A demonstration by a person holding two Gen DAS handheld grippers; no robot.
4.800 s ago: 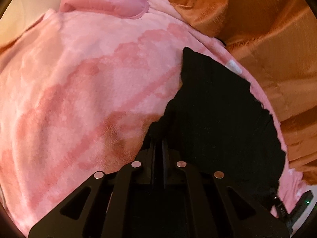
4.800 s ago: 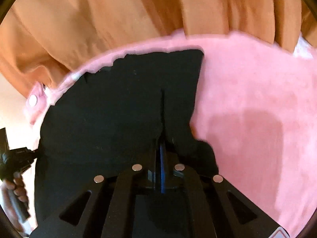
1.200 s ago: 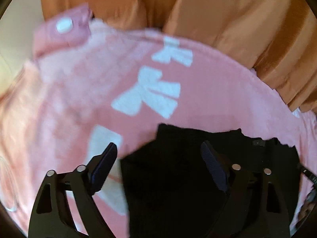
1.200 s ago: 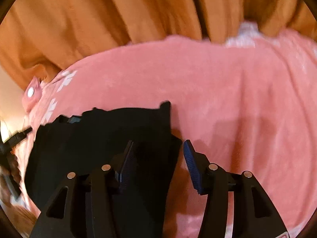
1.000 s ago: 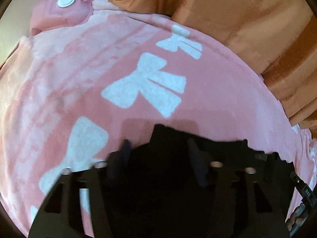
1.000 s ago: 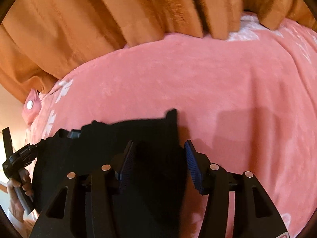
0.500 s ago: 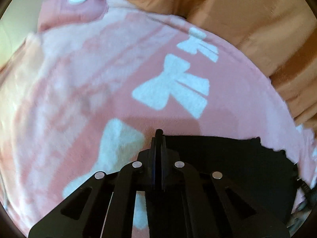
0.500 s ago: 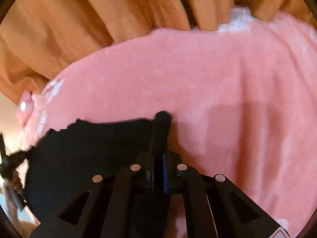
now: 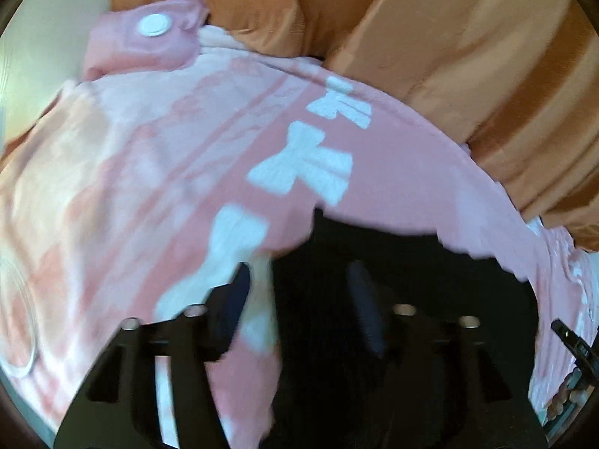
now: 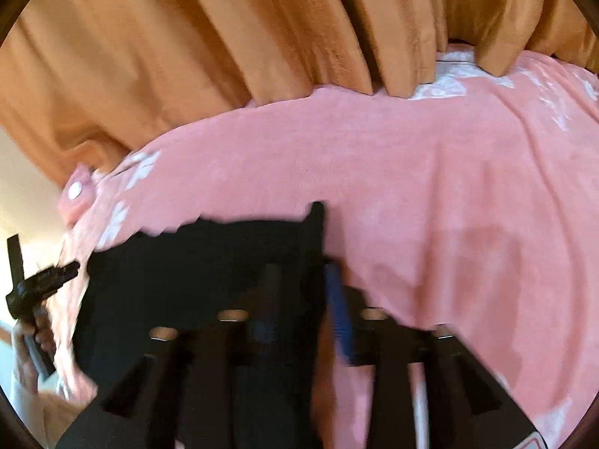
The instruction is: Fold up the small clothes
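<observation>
Black garment [image 9: 404, 262] is lying flat on pink blanket [image 9: 157, 172], under both claws. Left claw [image 9: 299, 299] is hovering released over its left corner. Right claw [image 10: 303, 299] is hovering released astride its right edge.

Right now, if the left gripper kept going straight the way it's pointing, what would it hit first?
Most likely the black garment lying between and just ahead of the open left gripper, then the pink bow-print blanket underneath. Motion blur leaves depth uncertain.
</observation>
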